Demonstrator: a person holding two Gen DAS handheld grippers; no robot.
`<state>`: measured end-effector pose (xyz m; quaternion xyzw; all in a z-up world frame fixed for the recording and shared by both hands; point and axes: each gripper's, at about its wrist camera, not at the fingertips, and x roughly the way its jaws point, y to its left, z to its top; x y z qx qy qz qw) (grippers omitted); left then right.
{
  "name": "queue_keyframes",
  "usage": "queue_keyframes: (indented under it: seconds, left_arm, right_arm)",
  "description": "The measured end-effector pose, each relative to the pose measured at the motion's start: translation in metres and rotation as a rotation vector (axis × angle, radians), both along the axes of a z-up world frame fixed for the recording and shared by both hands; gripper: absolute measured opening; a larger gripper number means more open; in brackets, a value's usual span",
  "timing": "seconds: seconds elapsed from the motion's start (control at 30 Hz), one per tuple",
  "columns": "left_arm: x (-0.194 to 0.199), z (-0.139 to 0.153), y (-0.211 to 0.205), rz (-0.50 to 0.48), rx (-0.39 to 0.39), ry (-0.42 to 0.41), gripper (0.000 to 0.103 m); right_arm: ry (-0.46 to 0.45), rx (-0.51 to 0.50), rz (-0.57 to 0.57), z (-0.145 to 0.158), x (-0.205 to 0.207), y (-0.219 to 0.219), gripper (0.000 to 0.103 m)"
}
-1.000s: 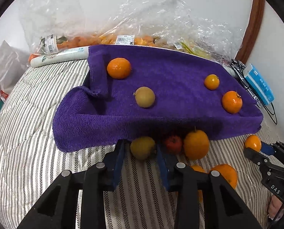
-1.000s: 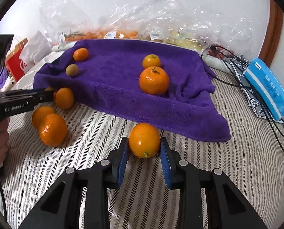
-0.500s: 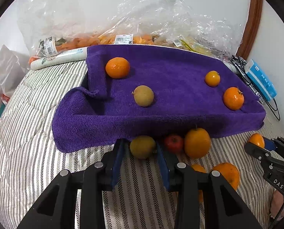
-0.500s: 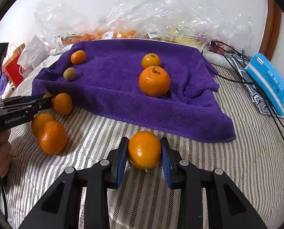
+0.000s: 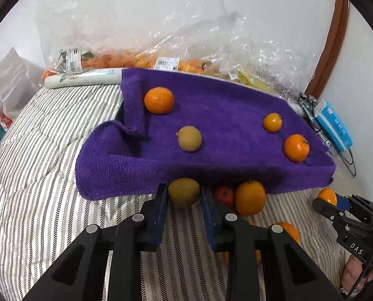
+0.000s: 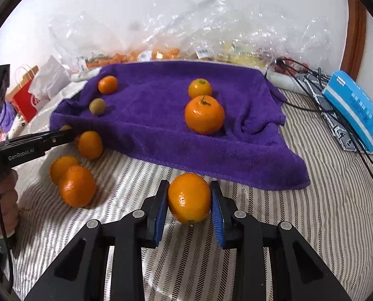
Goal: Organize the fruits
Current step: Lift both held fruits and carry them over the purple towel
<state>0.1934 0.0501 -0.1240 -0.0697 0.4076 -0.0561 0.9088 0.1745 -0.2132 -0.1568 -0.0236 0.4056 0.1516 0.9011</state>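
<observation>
Carrying two fruits at once, by the look of it: the left gripper (image 5: 183, 195) pinches a greenish-brown fruit (image 5: 183, 192) between its blue pads, right at the near hem of the purple towel (image 5: 211, 115), and the right gripper (image 6: 189, 202) has its pads pressed on both sides of an orange (image 6: 189, 198), just short of the towel's front edge over the striped bedding (image 6: 311, 225).

Step in hand, I'd judge, is the transfer onto the towel, w/ like fruit grouped: two oranges sit together on the towel's right part, a matching greenish-brown one (image 5: 189, 138) sits mid-towel.

Next move probably calls for lifting each fruit over the raised hem, setting it down near its kind, then spreading the pads gently so nothing rolls (towel looks sloped toward the front).

Orientation: the held orange is slightly taller than wide, long axis approx. upright, a small nub at its bottom pointing down at the bedding. The greenish-brown fruit reads nearly round; can't tell which way its stem end faces.

Loose oranges and a small red fruit (image 5: 224, 195) remain on the bedding.
</observation>
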Motion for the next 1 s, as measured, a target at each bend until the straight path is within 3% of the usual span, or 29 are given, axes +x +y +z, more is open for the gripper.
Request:
queue_keyframes:
  seconds: [0.37,0.77,1.0]
  left_arm:
    - [-0.013,0.016,0.004,-0.002,-0.04,-0.081,0.025]
    - [-0.024,0.033,0.004,0.0,-0.015,-0.114,0.025]
    - [-0.017,0.061,0.014,0.042,-0.039,-0.142,0.025]
  right_arm:
    - [-0.089,0.023,0.076,0.013,-0.015,0.009,0.032]
    - [-0.105,0.049,0.025,0.023,-0.015,0.001,0.032]
    - [-0.173,0.03,0.035,0.059,-0.017,0.017,0.032]
